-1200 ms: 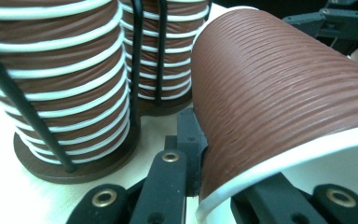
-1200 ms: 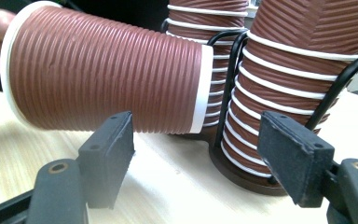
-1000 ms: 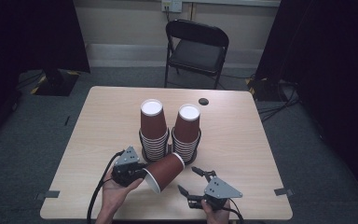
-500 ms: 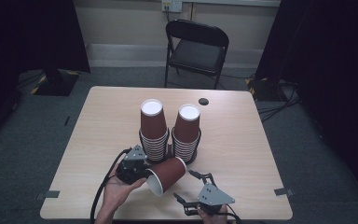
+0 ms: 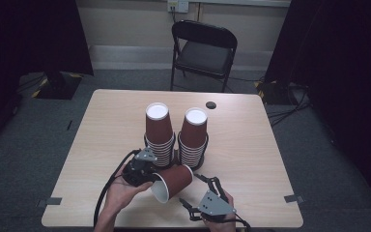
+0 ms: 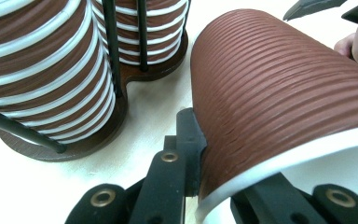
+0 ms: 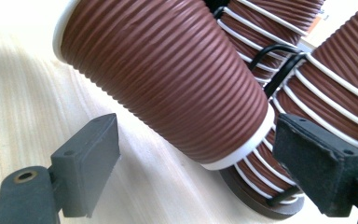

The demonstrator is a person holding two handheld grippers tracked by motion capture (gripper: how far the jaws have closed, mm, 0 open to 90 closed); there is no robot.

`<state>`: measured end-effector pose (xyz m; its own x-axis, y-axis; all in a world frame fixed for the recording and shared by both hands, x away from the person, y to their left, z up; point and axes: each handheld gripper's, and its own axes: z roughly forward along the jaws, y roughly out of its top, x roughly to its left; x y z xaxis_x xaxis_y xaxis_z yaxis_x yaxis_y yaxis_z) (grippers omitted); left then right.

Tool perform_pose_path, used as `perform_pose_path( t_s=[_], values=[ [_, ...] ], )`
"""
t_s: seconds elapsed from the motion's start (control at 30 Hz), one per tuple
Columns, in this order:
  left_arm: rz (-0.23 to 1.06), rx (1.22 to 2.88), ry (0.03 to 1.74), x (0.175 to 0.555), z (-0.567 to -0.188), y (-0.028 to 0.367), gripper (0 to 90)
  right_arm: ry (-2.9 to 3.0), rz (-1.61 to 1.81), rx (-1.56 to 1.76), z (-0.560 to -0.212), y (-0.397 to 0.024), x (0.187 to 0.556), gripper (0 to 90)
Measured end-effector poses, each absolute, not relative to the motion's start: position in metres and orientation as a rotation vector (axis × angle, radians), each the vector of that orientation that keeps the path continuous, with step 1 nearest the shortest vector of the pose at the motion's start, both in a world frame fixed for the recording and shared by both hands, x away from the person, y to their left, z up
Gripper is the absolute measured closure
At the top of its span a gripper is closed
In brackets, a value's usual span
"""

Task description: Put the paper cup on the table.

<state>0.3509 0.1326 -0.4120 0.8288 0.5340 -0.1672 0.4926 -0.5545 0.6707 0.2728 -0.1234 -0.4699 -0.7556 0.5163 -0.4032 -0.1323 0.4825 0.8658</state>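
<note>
High view: the left gripper (image 5: 147,172) is clenched on the rim of a brown ribbed paper cup with a white lip (image 5: 173,181), held on its side just above the pale wooden table (image 5: 101,125), in front of two stacks of like cups in a black wire rack (image 5: 176,137). The right gripper (image 5: 200,193) stands released, its jaws having just been opening beside the cup (nothing pressed between them). Judging by this, the cup has been handed to the left; next it likely needs righting or setting down.
</note>
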Motion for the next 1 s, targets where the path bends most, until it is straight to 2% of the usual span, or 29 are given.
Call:
perform_pose_path(
  t_s=[0.53,1.0],
  values=[
    [-0.011,2.343,0.735,0.358,-0.415,0.126,85.7,2.149,1.119,0.163,-0.461,-0.098,0.271,13.5],
    [-0.074,2.387,0.714,0.361,-0.42,0.118,85.8,2.177,0.972,0.006,-0.463,-0.074,0.272,8.9]
  ],
)
